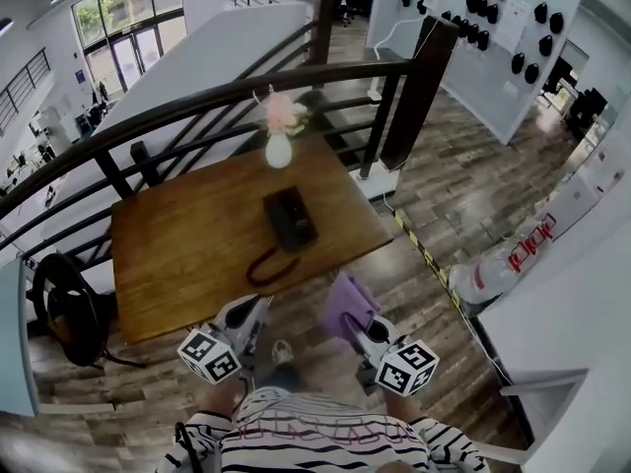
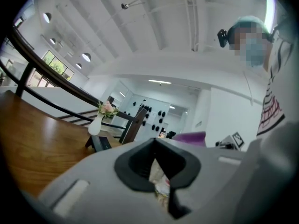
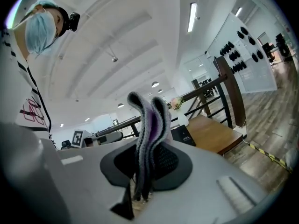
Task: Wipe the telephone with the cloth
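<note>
Telephone (image 1: 289,218), black, lies flat near the middle of the wooden tabletop (image 1: 182,249), w/ its cord (image 1: 264,266) looping toward the near edge. Nothing touches it. In the left gripper view it shows low on the wood (image 2: 98,143); in the right gripper view it's a dark block (image 3: 182,134) beyond the jaws. Cloth (image 1: 345,304), purple, is off the tabletop, just past its near right corner, over the plank floor. Right gripper (image 1: 350,320) has its jaws clamped on the cloth; the right gripper view shows the folded fabric (image 3: 149,120) standing up from between the black pads. Left gripper (image 1: 256,305) is at the tabletop's near edge, well short of the telephone, jaws together w/ nothing between them, only a thin slit showing in its own view (image 2: 155,146). Both grippers are held low in front of the person, who wears a striped top. Behind the telephone, a white vase (image 1: 279,151) of pink flowers stands at the far edge. A dark railing (image 1: 197,101) curves round the far side, and a black bag (image 1: 69,308) sits on the floor left of the tabletop.
</note>
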A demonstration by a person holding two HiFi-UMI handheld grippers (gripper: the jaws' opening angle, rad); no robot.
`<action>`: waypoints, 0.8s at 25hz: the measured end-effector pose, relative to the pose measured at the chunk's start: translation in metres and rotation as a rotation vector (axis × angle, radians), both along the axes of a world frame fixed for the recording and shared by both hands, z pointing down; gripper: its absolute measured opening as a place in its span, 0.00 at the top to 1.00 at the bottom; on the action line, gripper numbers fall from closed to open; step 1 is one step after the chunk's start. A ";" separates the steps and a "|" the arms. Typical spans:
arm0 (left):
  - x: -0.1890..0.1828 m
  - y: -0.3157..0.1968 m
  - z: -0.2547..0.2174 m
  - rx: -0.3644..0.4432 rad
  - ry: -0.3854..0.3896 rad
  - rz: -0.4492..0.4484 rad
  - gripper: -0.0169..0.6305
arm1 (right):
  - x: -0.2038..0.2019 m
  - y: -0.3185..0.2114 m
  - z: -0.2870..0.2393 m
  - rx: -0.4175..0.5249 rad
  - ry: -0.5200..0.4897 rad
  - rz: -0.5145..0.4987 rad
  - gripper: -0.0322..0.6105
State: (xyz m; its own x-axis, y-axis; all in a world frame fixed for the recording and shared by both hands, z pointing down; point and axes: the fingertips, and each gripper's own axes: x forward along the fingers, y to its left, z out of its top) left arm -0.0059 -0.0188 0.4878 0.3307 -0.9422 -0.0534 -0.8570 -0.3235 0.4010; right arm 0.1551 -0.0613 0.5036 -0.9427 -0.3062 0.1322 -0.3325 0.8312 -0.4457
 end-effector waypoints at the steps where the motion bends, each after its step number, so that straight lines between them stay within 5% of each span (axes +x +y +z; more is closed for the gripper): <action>1: -0.006 -0.010 0.001 0.001 0.004 0.000 0.98 | -0.007 -0.009 -0.001 0.002 0.007 -0.003 0.88; 20: -0.173 -0.159 -0.003 0.008 0.008 -0.015 0.98 | -0.192 -0.168 0.001 0.008 0.046 -0.061 0.88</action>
State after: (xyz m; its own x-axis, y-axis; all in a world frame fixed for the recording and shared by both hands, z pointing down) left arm -0.1793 -0.1775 0.4843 0.3159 -0.9467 -0.0633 -0.8586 -0.3136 0.4055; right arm -0.0372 -0.2290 0.5046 -0.9527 -0.2493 0.1736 -0.3008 0.8542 -0.4241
